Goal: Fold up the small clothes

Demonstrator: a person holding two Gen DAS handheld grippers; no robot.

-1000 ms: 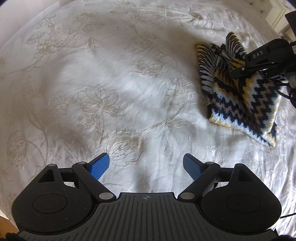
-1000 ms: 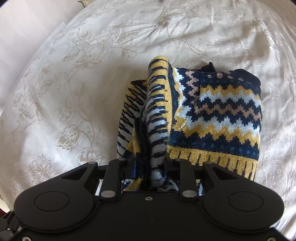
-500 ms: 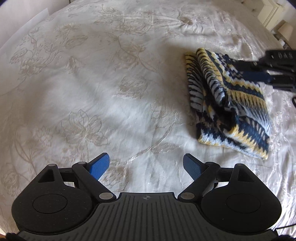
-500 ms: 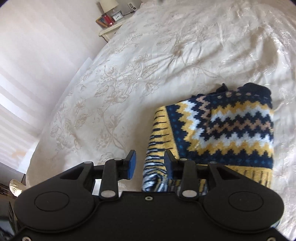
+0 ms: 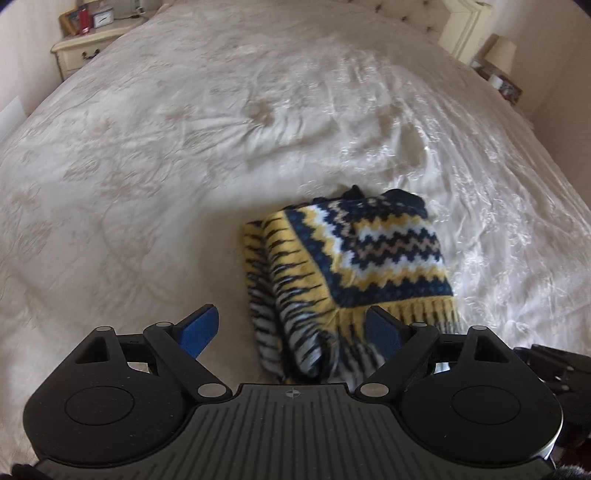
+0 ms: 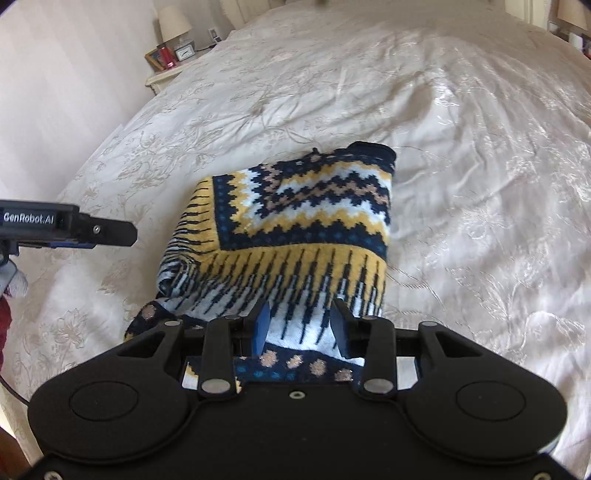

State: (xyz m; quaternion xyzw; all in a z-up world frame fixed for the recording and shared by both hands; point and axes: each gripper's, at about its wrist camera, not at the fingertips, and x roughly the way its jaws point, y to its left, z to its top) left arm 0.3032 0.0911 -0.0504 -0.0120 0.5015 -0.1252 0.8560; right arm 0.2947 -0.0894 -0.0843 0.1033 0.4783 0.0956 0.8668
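A folded knitted sweater (image 5: 354, 273) lies on a bed (image 5: 184, 147) covered by a cream bedspread with a pale flower pattern. The sweater has zigzag bands of navy, yellow, white and tan, and a striped yellow-and-navy hem that faces both cameras. It sits toward the near edge of the bed, with bare bedspread stretching away behind it.

The left gripper (image 5: 291, 332) hovers low over the near left corner of the sweater. Its blue-padded fingers (image 5: 199, 328) stand wide apart and hold nothing; the right finger overlaps the fringe of the hem in this view, though whether it touches the fabric is unclear. From the right wrist camera, the left gripper (image 6: 110, 232) appears from the side at the left edge, beside the sweater.

The right gripper (image 6: 299, 328) is over the near hem of the sweater. Its fingers (image 6: 260, 328) are parted with a gap between them, and the striped knit shows through that gap. They do not pinch the fabric.

A nightstand (image 5: 85, 48) stands at the far left side of the bed, carrying a small clock (image 5: 101, 18), a picture frame and something red. In the right wrist view a lamp (image 6: 173, 24) stands on it as well. Another lamp (image 5: 498, 55) is at the far right side.
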